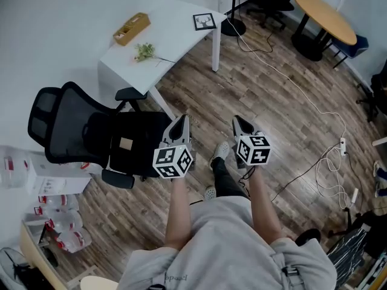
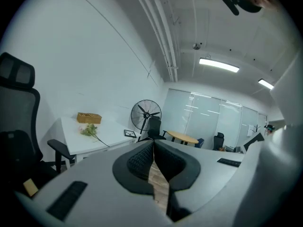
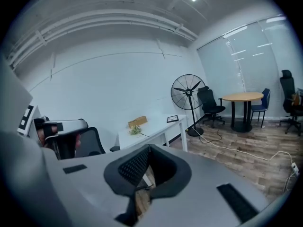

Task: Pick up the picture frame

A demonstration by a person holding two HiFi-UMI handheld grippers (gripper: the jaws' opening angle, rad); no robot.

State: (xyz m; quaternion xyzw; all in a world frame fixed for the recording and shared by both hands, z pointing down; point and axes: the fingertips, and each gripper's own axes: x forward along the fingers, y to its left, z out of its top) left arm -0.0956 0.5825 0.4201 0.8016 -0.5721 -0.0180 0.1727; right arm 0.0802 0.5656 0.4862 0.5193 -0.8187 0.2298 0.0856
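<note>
The picture frame [image 1: 204, 22] is small, dark-rimmed, and lies flat at the far right end of a white table [image 1: 175, 32]. The same frame [image 2: 129, 133] shows small in the left gripper view and the frame [image 3: 173, 118] in the right gripper view. My left gripper [image 1: 181, 121] and right gripper [image 1: 237, 122] are held side by side in front of the person's body, well short of the table. Both are shut with nothing between the jaws. Tips meet in the left gripper [image 2: 154, 143] and in the right gripper [image 3: 149, 147].
A wooden box [image 1: 132, 28] and a green sprig [image 1: 146, 52] lie on the table. A black office chair [image 1: 91, 135] stands left of my left gripper. A standing fan [image 2: 146, 116], a round wooden table [image 1: 325, 17] and floor cables [image 1: 326, 156] sit to the right.
</note>
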